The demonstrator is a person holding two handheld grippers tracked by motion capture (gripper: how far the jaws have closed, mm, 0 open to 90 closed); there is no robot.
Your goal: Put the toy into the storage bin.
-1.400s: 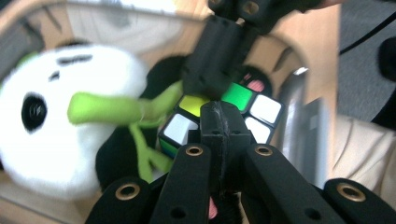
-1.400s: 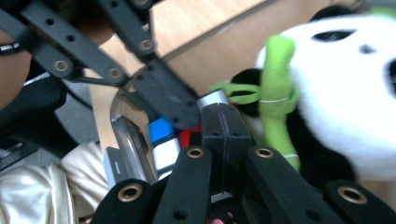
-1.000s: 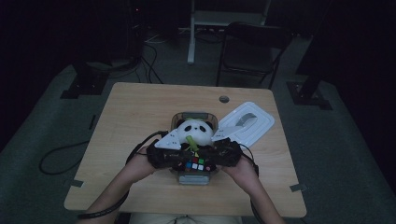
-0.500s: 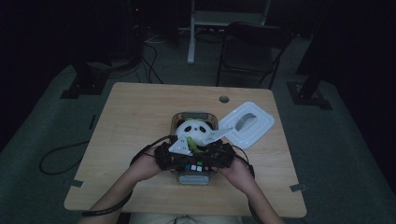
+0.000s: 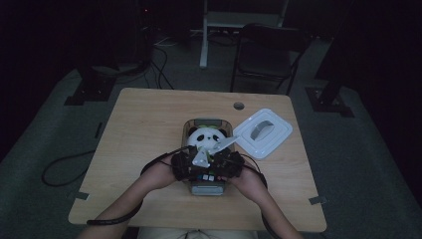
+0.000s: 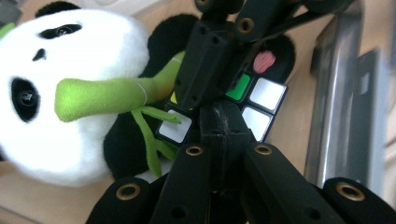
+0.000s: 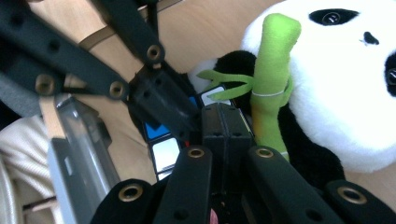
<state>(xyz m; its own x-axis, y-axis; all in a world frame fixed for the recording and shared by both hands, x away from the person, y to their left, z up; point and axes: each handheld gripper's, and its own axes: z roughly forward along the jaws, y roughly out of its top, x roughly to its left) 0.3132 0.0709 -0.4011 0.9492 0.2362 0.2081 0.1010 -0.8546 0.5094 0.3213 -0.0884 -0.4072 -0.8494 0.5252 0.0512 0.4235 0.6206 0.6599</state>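
Cube (image 6: pixel 261 100) sits in the clear bin (image 5: pixel 209 189) at the near end, beside the panda (image 6: pixel 70 93). You bring both grippers together over it: left gripper (image 6: pixel 219 121) and right gripper (image 7: pixel 219 126) each pinched shut, seemingly nudging the cube down, lid (image 5: pixel 263 132) parked right on the worktop (image 5: pixel 144 119).

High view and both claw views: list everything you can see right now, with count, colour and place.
Table: one, light wood, centre of the room.
Box: one, clear plastic, near middle of the table.
Lid: one, white with a grey handle, on the table right of the box.
Panda toy: one, black and white, holding a green bamboo stalk, inside the box.
Puzzle cube: one, multicoloured, in the box beside the panda.
Chair: one, dark, behind the table.
Left claw: black, jaws together, over the box.
Right claw: black, jaws together, over the box.
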